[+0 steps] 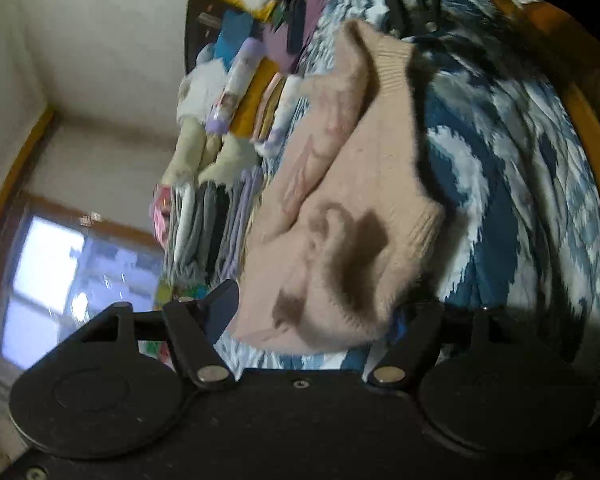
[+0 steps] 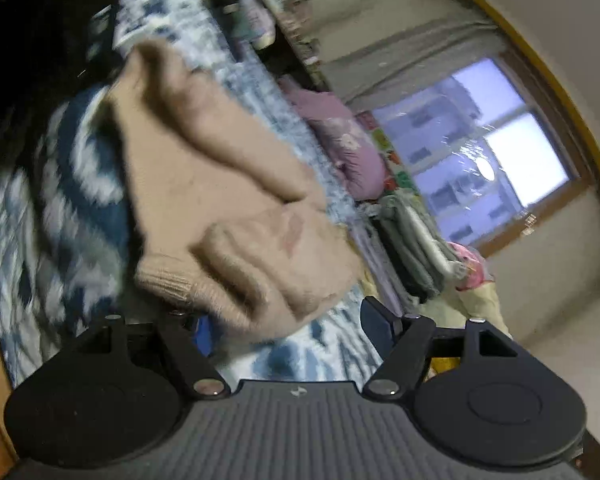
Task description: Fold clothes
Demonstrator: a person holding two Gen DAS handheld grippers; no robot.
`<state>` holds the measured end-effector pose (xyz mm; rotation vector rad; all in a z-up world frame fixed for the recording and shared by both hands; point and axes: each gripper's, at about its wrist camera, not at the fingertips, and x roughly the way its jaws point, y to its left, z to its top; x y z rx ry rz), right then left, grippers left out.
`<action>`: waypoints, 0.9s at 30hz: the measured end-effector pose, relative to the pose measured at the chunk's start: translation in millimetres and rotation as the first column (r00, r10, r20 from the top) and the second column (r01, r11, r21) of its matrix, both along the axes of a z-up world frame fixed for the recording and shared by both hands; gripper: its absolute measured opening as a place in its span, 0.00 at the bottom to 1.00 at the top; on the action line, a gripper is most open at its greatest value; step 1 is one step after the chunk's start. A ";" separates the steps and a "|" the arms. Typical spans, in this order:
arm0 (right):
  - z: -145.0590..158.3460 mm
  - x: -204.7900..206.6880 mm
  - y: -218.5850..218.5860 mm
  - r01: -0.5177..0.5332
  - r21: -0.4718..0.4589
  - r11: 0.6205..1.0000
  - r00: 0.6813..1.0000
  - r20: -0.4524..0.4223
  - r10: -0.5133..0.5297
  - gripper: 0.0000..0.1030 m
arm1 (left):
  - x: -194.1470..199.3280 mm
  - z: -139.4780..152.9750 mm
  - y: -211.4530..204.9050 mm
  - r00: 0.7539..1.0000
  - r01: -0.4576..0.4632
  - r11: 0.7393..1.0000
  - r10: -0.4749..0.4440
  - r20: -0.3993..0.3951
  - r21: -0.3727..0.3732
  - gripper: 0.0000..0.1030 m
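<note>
Sweater (image 1: 364, 216): beige knit with dark brown patches, lying crumpled on the bed; fills the middle of the left wrist view and the centre-left of the right wrist view (image 2: 228, 200); ribbed hem and cuff visible, one part lapped over another.
Bed cover (image 1: 520, 184): blue and white pattern, spread under the sweater, running from the lower middle to the upper right of the left wrist frame.
Left gripper (image 1: 312, 320): low in its frame, jaws spread wide; near end of the sweater lies between them; one dark pad shows at lower left beside the knit, the other side hidden behind the fabric, so cannot tell whether it presses.
Right gripper (image 2: 288, 320): low in its frame, jaws spread; ribbed end of the sweater sits over the left finger, right pad (image 2: 376, 320) stands clear of the cloth above the bed cover.
Folded clothes (image 1: 216, 232): grey, black and lilac stack along the far edge of the bed, centre-left.
Soft toy (image 1: 204, 136): cream, beside the stack.
Window (image 2: 492, 152): bright, right of the right wrist frame.
Sharpness: both views blurred.
</note>
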<state>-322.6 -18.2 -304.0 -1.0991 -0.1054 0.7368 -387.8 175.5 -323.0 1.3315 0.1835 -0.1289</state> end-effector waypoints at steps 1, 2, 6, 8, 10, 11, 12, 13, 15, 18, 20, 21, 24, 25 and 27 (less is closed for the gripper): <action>-2.6 -0.7 1.4 -0.010 -0.003 1.000 1.000 0.016 0.010 0.65 | -0.5 -1.1 0.0 1.000 0.014 1.000 -0.014 0.006 0.013 0.72; -4.1 -2.3 3.1 -0.022 0.001 1.000 0.999 0.037 0.022 0.65 | -1.1 -2.1 0.1 1.000 0.028 0.999 -0.028 0.011 0.027 0.72; -7.7 -2.1 12.4 -0.070 0.015 0.997 0.994 0.084 0.068 0.65 | 1.9 -0.9 3.0 0.999 0.049 0.998 -0.049 0.011 0.027 0.71; -13.1 1.6 16.5 -0.104 -0.018 0.994 0.992 0.071 0.105 0.56 | 4.9 1.2 3.4 0.999 0.040 0.999 -0.040 -0.019 0.005 0.56; -15.6 5.1 20.6 -0.131 -0.044 0.990 0.991 0.003 0.132 0.37 | 7.3 0.4 -1.2 0.998 0.022 1.000 -0.022 -0.061 0.007 0.36; -15.2 6.9 21.9 -0.135 -0.040 0.990 0.991 -0.030 0.133 0.33 | 8.0 -0.3 -4.5 0.997 0.009 1.000 -0.008 -0.073 0.011 0.26; -11.7 8.0 22.1 -0.128 -0.028 0.991 0.990 -0.062 0.126 0.28 | 8.5 -1.0 -8.1 0.997 -0.007 1.000 0.008 -0.081 0.015 0.23; -6.9 8.9 21.9 -0.120 -0.018 0.993 0.988 -0.096 0.118 0.27 | 8.9 -0.1 -10.6 0.996 -0.023 1.000 0.023 -0.088 0.009 0.22; 0.9 7.1 19.9 -0.109 0.001 0.994 0.985 -0.135 0.108 0.26 | 8.5 6.9 -15.1 0.994 -0.054 0.998 0.051 -0.100 -0.018 0.21; 11.4 0.9 12.8 -0.104 0.016 0.994 0.976 -0.190 0.105 0.25 | 0.1 16.1 -22.7 0.991 -0.066 0.997 0.061 -0.120 -0.032 0.21; 21.3 -8.2 2.4 -0.120 0.010 0.993 0.962 -0.245 0.118 0.25 | -14.6 21.1 -29.6 0.987 -0.052 0.998 0.047 -0.151 -0.029 0.21; 26.6 -14.3 -2.9 -0.131 0.004 0.991 0.954 -0.272 0.128 0.25 | -23.8 25.3 -33.8 0.984 -0.040 0.999 0.034 -0.174 -0.031 0.21; 48.3 -29.6 -19.8 -0.158 -0.025 0.987 0.918 -0.372 0.138 0.25 | -50.7 42.3 -47.3 0.970 0.002 0.999 -0.013 -0.244 -0.046 0.21; 54.5 -35.2 -23.8 -0.164 -0.032 0.986 0.907 -0.397 0.138 0.25 | -58.3 49.1 -50.9 0.963 0.006 0.998 -0.022 -0.268 -0.063 0.21; 67.3 -45.6 -30.9 -0.175 -0.038 0.984 0.886 -0.442 0.141 0.25 | -65.7 65.7 -53.1 0.953 0.004 0.995 -0.034 -0.303 -0.100 0.21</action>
